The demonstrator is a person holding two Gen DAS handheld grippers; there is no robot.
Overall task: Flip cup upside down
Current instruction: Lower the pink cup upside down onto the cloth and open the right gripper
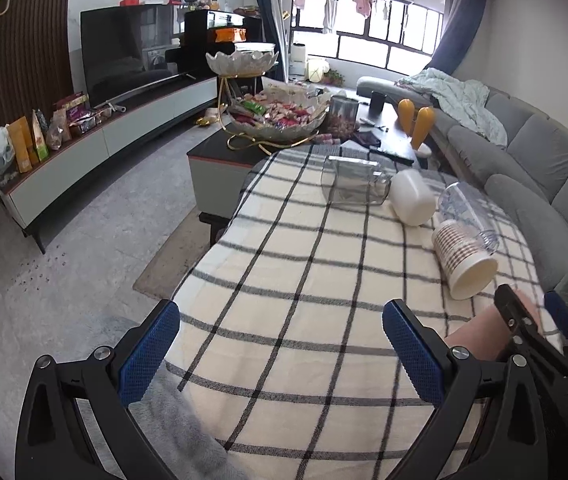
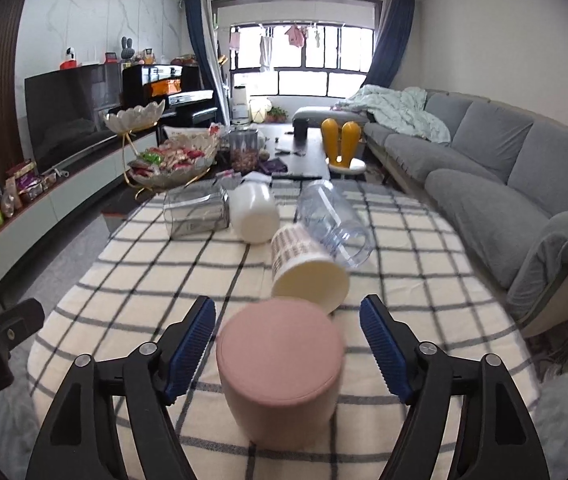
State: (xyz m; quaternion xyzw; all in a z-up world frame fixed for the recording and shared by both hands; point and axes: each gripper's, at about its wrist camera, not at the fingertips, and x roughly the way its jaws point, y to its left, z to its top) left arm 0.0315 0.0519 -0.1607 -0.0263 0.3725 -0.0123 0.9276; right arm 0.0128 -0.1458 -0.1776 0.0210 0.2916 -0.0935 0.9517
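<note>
Fingers [image 2: 193, 344] of the right gripper [image 2: 288, 346] were spread wide around the pink cup [image 2: 279, 372], set base-up on the checked tabletop [image 2: 143, 280] and not touched. Just beyond the cup, a patterned paper cup [image 2: 304, 264] was seen on its side. The left gripper [image 1: 279, 356] was held wide open, empty.

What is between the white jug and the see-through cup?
Nothing but checked cloth, in the right wrist view: a narrow bare gap separates white jug and see-through cup.
</note>
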